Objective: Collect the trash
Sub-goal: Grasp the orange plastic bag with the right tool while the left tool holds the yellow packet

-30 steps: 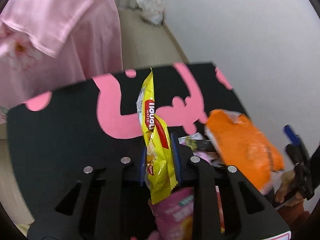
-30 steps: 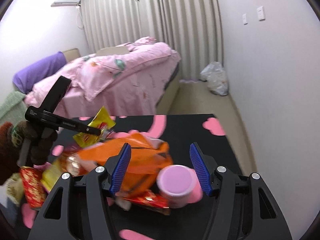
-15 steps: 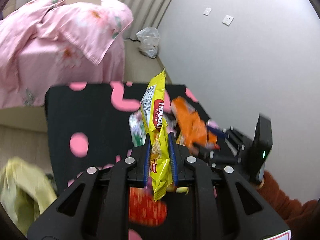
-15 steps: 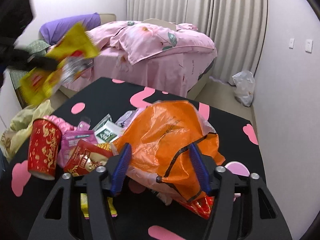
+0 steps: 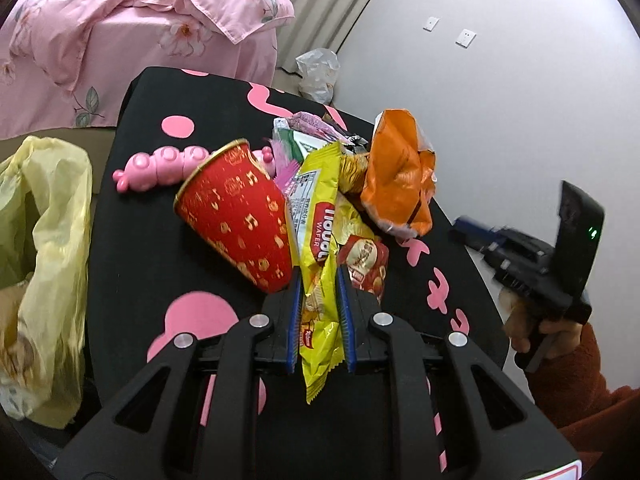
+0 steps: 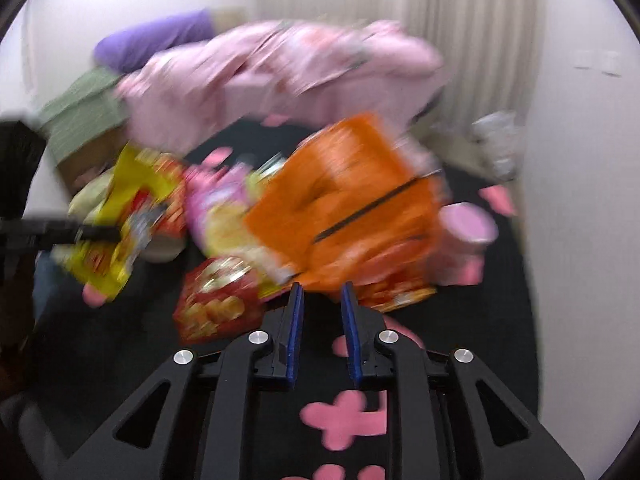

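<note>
My left gripper (image 5: 318, 280) is shut on a yellow wafer wrapper (image 5: 320, 236) and holds it upright above the black table (image 5: 140, 240). Behind it lies a pile of trash: a tipped red paper cup (image 5: 240, 216), an orange plastic bag (image 5: 400, 184) and a red snack packet (image 5: 366, 264). The right wrist view is blurred. There my right gripper (image 6: 320, 292) has its jaws close together with a narrow gap and nothing between the pads. The orange bag (image 6: 348, 200) sits just past its tips, and the red packet (image 6: 212, 304) lies left of them.
An open yellow plastic bag (image 5: 48, 240) hangs off the table's left edge. A pink caterpillar toy (image 5: 160, 164) and a pink cup (image 6: 468, 228) are on the table. A pink bed (image 5: 120, 40) stands behind it, a white wall to the right. A rust-red sleeve (image 5: 580, 380) shows at lower right.
My left gripper has carried the wrapper sideways, bringing the yellow bag into view. My right gripper's jaws have narrowed and drawn back, so the orange bag is no longer between them.
</note>
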`<action>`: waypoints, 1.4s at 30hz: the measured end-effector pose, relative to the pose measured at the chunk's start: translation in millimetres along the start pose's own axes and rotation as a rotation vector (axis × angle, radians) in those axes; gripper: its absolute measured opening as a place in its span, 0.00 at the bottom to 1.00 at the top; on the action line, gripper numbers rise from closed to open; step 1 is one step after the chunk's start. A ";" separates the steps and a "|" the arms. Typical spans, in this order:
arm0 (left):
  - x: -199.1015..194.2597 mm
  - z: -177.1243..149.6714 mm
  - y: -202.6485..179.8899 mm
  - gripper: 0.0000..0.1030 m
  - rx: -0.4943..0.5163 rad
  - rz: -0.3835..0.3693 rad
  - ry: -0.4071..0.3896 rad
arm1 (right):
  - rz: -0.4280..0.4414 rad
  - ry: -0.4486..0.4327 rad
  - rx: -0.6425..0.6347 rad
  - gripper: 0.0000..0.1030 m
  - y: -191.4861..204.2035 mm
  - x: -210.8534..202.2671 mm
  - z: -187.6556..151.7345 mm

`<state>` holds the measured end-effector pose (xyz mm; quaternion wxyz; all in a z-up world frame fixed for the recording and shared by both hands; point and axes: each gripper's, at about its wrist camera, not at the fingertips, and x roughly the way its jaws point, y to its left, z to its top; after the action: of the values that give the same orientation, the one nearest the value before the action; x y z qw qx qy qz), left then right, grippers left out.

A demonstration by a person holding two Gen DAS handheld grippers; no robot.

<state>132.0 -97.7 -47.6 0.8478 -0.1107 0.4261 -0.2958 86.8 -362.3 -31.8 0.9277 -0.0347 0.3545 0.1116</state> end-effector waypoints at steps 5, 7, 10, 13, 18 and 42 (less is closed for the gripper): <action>-0.7 -6.2 11.9 0.16 -0.050 -0.024 -0.011 | 0.083 -0.065 0.275 0.63 -38.8 -2.2 1.3; -5.8 -8.7 15.2 0.16 -0.067 -0.030 -0.020 | 0.045 -0.065 0.317 0.63 -44.4 11.7 7.3; -8.5 -8.3 18.5 0.16 -0.071 -0.035 -0.019 | -0.026 -0.051 0.346 0.63 -47.1 41.4 22.2; -13.1 -10.6 20.1 0.16 -0.070 -0.026 -0.022 | 0.050 -0.019 0.379 0.61 -45.7 75.2 32.5; -20.1 -13.2 28.9 0.16 -0.090 -0.007 -0.029 | 0.085 -0.025 0.285 0.21 -20.9 87.6 45.0; -24.3 -27.1 32.6 0.17 -0.089 -0.020 0.010 | 0.169 0.024 0.211 0.65 -11.3 -24.4 -31.2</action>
<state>112.8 -55.3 -62.5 0.8368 -0.1511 0.4422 -0.2853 51.5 -382.1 -39.0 0.9092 0.0918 0.3771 0.1508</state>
